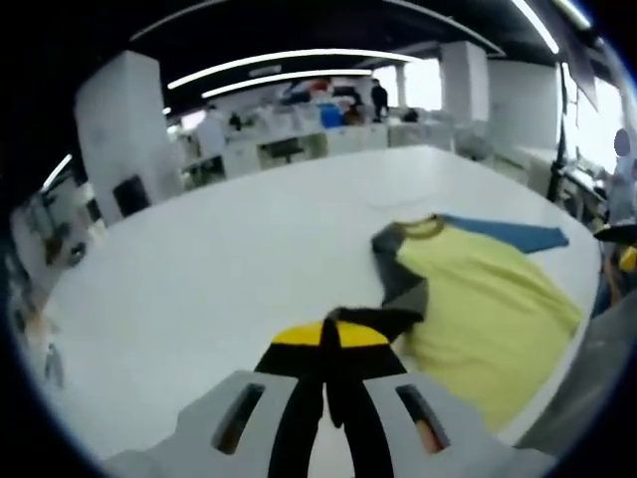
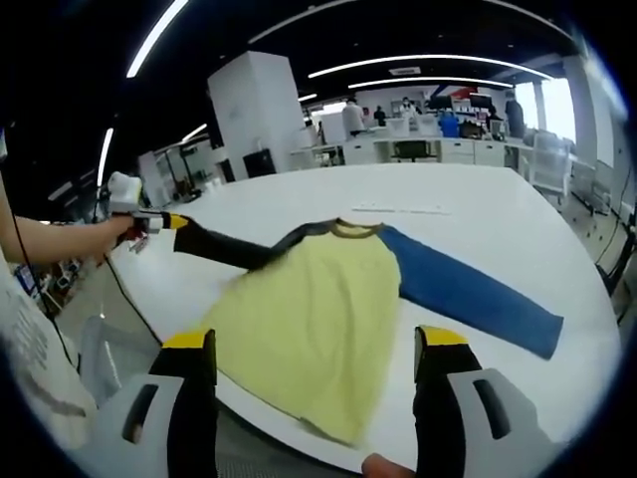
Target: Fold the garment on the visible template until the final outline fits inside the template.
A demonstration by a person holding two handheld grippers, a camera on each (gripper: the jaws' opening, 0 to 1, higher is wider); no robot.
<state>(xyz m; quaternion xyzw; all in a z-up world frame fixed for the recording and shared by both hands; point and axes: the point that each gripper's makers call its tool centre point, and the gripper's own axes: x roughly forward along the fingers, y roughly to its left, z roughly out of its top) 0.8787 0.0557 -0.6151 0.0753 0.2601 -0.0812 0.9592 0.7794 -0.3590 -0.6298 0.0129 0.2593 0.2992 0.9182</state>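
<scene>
Spreading across a white table [image 2: 478, 214] in an open-plan office, shirt [image 2: 318, 299], left claw [image 1: 326, 344] clenched on its grey sleeve [image 2: 224, 246], right claw [image 2: 314, 349] released

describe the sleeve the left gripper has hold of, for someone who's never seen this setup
On the big white table lies a yellow-bodied shirt. The dark grey sleeve stretches from its shoulder to the left gripper, which pinches its cuff. The other sleeve is blue and lies flat, untouched.

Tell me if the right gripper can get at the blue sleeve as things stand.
Probably yes: the right gripper is open over the shirt's hem, and the blue sleeve lies flat and uncovered on the white table, nothing between.
</scene>
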